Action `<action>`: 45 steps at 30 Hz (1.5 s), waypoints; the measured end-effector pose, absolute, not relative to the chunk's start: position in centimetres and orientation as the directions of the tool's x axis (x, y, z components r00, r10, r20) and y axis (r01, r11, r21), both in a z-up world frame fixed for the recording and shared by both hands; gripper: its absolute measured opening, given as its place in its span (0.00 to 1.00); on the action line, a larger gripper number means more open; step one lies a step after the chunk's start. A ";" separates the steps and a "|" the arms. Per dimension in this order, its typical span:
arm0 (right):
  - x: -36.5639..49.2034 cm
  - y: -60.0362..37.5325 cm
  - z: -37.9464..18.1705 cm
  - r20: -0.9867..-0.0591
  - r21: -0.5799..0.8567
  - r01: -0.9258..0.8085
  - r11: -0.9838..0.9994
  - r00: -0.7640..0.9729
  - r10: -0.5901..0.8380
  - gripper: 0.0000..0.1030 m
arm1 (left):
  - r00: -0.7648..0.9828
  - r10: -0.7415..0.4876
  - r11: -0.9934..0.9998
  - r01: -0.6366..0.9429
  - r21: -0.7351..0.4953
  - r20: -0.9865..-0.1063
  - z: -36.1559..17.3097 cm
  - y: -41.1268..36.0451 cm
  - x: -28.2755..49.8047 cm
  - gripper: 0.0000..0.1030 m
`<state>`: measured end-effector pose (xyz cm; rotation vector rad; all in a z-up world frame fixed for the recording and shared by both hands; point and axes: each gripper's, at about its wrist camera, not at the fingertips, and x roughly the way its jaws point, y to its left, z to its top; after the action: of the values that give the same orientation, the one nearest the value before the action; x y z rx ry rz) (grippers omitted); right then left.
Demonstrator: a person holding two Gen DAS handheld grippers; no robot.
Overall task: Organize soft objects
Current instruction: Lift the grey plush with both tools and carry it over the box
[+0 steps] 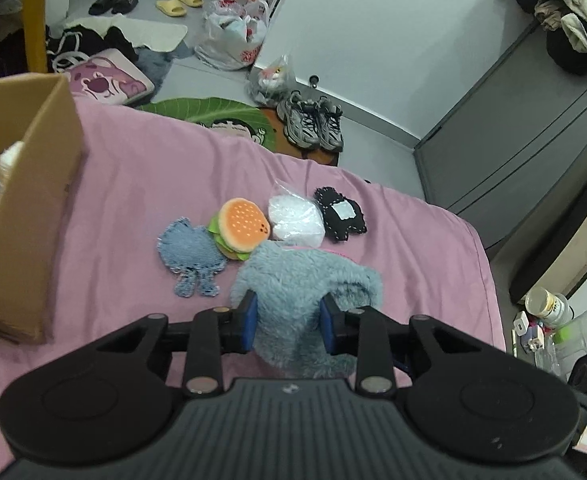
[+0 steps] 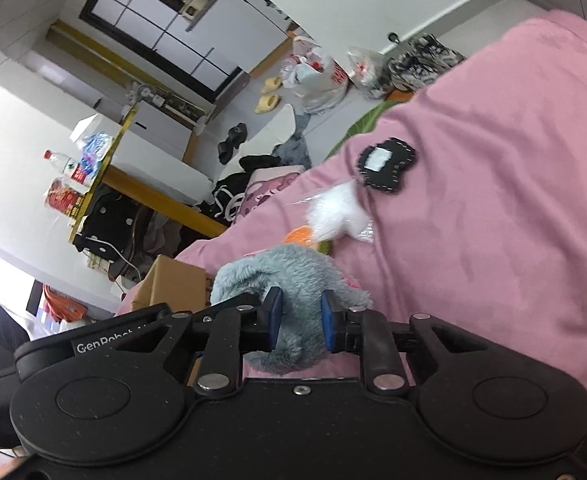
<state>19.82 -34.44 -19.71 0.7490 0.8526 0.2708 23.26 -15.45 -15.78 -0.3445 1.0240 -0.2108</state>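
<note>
Fluffy blue-grey plush cloth [image 1: 293,280] pinched at opposite ends by both grippers above the pink bed [image 1: 133,184].

Open brown cardboard box [image 1: 25,200] sits far left; left gripper [image 1: 289,320] and right gripper [image 2: 298,320] each clamp the pile. It looks light, floppy and compressible, so bunched edges should hold. Only the left view shows the flat denim patch [image 1: 189,256].

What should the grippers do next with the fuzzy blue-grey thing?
Probably lift it together and carry it toward the brown cardboard box. Both the left gripper and right gripper are shut on the fluffy blue-grey plush cloth, and the box stands open on the pink bedsheet.
</note>
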 end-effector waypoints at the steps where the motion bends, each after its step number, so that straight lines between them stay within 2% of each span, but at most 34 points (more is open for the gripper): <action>1: 19.7 -34.2 -19.4 -0.573 0.697 0.062 0.715 0.647 0.502 0.20 | 0.515 -0.329 0.927 0.016 -0.375 -0.792 -15.4 -15.2 23.0 0.29; 22: 17.6 -27.9 -14.1 -0.490 0.695 -0.078 0.715 0.677 0.549 0.19 | 0.627 -0.307 0.923 0.011 -0.385 -0.716 -9.5 -8.6 18.4 0.29; 45: 18.7 -17.9 -10.7 -0.482 0.649 -0.203 0.733 0.637 0.602 0.19 | 0.710 -0.251 0.906 -0.066 -0.417 -0.658 -6.3 2.3 16.8 0.28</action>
<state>18.73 -17.89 -10.74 0.5883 0.7477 0.4909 16.79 2.26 -6.31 -0.4352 0.7805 -0.1062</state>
